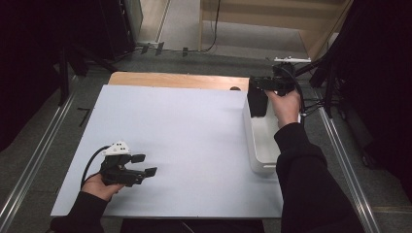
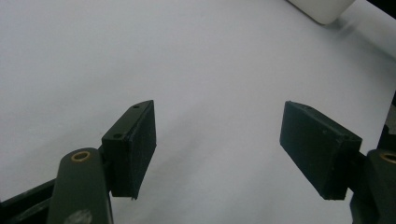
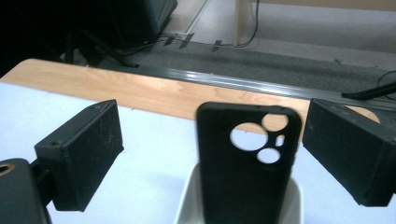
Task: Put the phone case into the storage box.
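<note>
Phone case (image 3: 246, 163): matte black, camera cutouts up top (two round holes, a small slot), standing upright at the far end of the white bin (image 1: 259, 141). Right gripper (image 3: 212, 154) jaws released, spread either side of it, not touching. Left gripper (image 2: 219, 144) open over the bare white table (image 1: 184, 136).

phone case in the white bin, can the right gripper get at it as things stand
Probably yes. The phone case stands upright in the white bin, its top above the rim, right between the open jaws of the right gripper, with nothing in between.
</note>
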Action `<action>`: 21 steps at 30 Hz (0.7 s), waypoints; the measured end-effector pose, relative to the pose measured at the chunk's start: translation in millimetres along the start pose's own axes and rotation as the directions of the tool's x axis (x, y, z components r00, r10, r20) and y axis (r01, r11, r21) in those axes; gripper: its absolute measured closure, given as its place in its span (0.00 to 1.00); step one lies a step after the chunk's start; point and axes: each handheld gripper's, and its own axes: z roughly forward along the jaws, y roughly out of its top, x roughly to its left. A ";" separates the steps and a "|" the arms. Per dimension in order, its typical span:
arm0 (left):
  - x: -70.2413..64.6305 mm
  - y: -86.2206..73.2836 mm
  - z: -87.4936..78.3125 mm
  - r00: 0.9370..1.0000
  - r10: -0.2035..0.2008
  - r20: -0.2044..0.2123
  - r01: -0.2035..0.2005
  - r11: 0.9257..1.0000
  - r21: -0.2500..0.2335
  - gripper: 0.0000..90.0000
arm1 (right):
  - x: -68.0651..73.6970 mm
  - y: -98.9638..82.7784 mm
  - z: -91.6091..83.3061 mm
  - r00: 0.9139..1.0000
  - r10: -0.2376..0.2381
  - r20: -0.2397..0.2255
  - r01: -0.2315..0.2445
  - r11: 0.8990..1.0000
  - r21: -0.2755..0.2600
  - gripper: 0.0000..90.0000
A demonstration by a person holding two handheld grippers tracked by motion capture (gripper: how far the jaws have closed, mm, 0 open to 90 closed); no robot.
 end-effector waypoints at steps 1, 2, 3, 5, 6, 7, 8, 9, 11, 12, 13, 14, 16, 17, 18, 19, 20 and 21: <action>0.4 0.1 -0.4 1.000 0.000 0.002 0.000 1.000 0.002 0.30 | 2.3 -0.9 -1.9 1.000 -0.005 -0.005 0.005 1.000 0.003 0.04; 0.5 0.1 -0.9 1.000 -0.001 0.003 0.001 1.000 0.002 0.30 | 4.3 -2.0 -3.6 1.000 -0.009 -0.014 0.009 1.000 0.007 0.04; 0.4 0.3 -1.5 1.000 -0.001 0.004 0.001 1.000 0.004 0.30 | 6.4 -3.2 -5.1 1.000 -0.005 -0.023 0.005 1.000 0.011 0.04; -1.0 0.8 -1.7 1.000 0.004 0.009 -0.004 1.000 0.002 0.30 | 9.7 -6.2 -7.4 0.999 -0.009 -0.044 0.009 1.000 0.017 0.04; -1.9 0.7 -1.5 1.000 0.005 0.011 -0.005 1.000 0.003 0.30 | 12.3 -8.1 -8.7 0.999 -0.013 -0.051 0.014 1.000 0.023 0.04; -2.2 0.6 -1.3 1.000 0.009 0.011 -0.009 1.000 0.006 0.30 | 14.5 -9.7 -9.7 0.998 -0.016 -0.057 0.017 0.999 0.030 0.04; -2.4 0.6 -1.2 1.000 0.017 0.009 -0.017 1.000 0.011 0.30 | 15.9 -10.8 -10.3 0.998 -0.018 -0.063 0.020 0.999 0.032 0.04; -2.7 0.4 -0.6 1.000 0.017 0.011 -0.017 1.000 0.010 0.30 | 17.8 -12.5 -11.5 0.997 -0.016 -0.072 0.018 0.999 0.033 0.04; -2.6 0.8 -0.5 1.000 0.022 0.011 -0.022 1.000 0.015 0.30 | 21.7 -15.7 -13.8 0.997 -0.016 -0.081 0.019 0.999 0.030 0.04; -2.6 1.0 -0.4 1.000 0.021 0.012 -0.021 1.000 0.012 0.30 | 23.7 -17.3 -14.8 0.996 -0.013 -0.087 0.015 0.999 0.028 0.04; -2.6 1.2 -0.5 1.000 0.020 0.011 -0.020 1.000 0.011 0.30 | 25.5 -19.0 -16.3 0.995 -0.006 -0.099 0.009 0.999 0.031 0.04; -2.7 1.3 -0.6 1.000 0.019 0.012 -0.019 1.000 0.009 0.30 | 27.2 -21.1 -17.6 0.994 0.001 -0.112 0.003 1.000 0.029 0.04; -2.6 1.3 -0.6 1.000 0.020 0.012 -0.021 1.000 0.011 0.30 | 31.7 -24.8 -20.7 0.992 -0.015 -0.122 0.019 0.999 0.032 0.04; -2.3 1.2 -0.4 1.000 0.022 0.013 -0.022 1.000 0.011 0.30 | 34.4 -26.6 -22.1 0.992 -0.023 -0.125 0.028 0.999 0.033 0.04; -2.2 1.1 -0.4 1.000 0.021 0.014 -0.022 1.000 0.011 0.30 | 37.0 -28.7 -23.9 0.991 -0.031 -0.132 0.037 0.999 0.037 0.04; -2.0 1.1 -0.5 1.000 0.023 0.014 -0.024 1.000 0.013 0.30 | 38.4 -29.9 -25.1 0.990 -0.031 -0.137 0.037 0.999 0.039 0.04; -2.1 1.2 -0.4 1.000 0.023 0.014 -0.023 1.000 0.011 0.30 | 39.8 -31.5 -26.6 0.989 -0.031 -0.144 0.037 0.999 0.039 0.04; -2.2 1.3 -0.5 1.000 0.022 0.014 -0.022 1.000 0.011 0.30 | 40.9 -33.0 -28.2 0.988 -0.030 -0.153 0.036 0.999 0.037 0.05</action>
